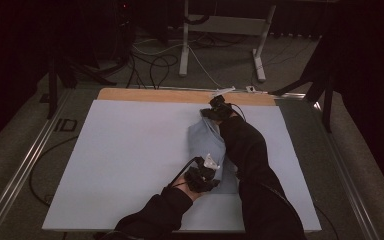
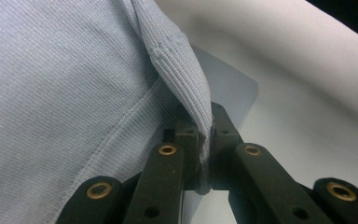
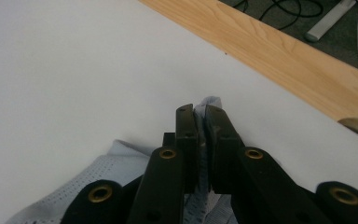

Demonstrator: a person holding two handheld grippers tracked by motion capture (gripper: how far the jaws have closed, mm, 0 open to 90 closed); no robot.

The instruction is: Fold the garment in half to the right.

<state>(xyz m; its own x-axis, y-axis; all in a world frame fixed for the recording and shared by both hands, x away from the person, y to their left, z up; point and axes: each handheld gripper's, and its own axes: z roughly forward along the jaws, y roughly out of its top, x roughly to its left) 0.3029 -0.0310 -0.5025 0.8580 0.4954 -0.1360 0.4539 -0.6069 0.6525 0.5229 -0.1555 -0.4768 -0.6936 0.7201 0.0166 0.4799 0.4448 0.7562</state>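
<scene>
Left gripper view: gripper (image 2: 205,140) pinches blue garment (image 2: 65,93) (ribbed hem).

dark room, grey carpet (image 1: 25,150), floor cables (image 1: 152,62).

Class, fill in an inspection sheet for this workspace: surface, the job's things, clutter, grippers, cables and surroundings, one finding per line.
Surface: white sheet over a wooden table; the wood shows along the far edge.
Job's things: one light blue knit garment, bunched between the two grippers.
Clutter: nothing seen on the sheet.
Grippers: left gripper shut on a ribbed edge; right gripper shut on the far end of the fabric.
Cables: a black cable trails from the left gripper; loose cables lie on the floor.
Surroundings: dark room, white metal stand beyond the table.
</scene>
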